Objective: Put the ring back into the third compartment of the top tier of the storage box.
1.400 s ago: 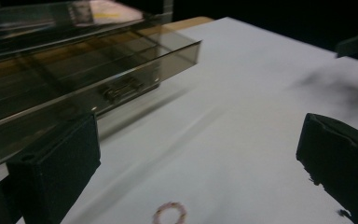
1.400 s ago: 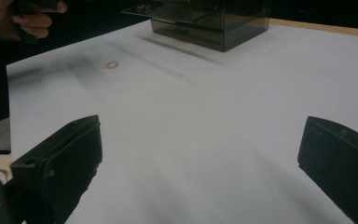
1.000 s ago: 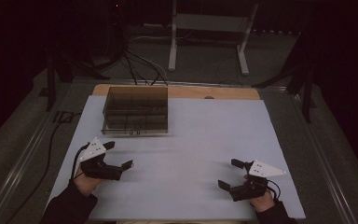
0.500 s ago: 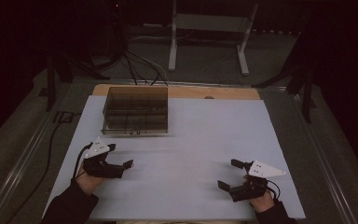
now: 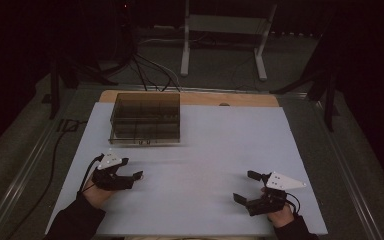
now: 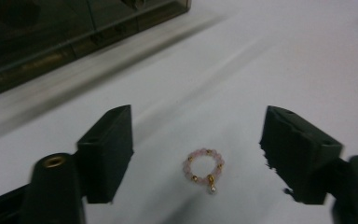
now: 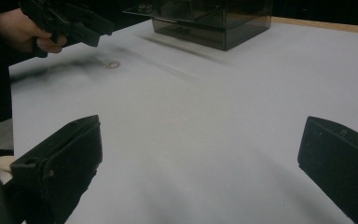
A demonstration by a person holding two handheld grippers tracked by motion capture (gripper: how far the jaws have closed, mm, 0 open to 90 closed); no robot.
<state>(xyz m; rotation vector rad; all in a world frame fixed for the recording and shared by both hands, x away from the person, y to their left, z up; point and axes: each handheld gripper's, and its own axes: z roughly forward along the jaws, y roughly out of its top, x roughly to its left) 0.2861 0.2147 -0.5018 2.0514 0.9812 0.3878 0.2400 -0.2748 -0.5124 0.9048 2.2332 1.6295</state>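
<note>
Small pink bead ring (image 6: 203,171) with gold spacers and a tiny pendant lies flat on the white table cover (image 5: 205,150), between my left gripper (image 6: 198,154)'s jaws but touching neither pad. Those jaws have just been closing, a gap remaining on either side. Dark smoked drawer box (image 5: 146,118) stands beyond, near the far edge. My right gripper (image 5: 248,186) hovers well apart, jaws spread wide, nothing between them.

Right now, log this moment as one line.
left hand-held gripper: jaws closing, open around bead ring, not touching | right hand-held gripper: open, empty | box: far left
</note>
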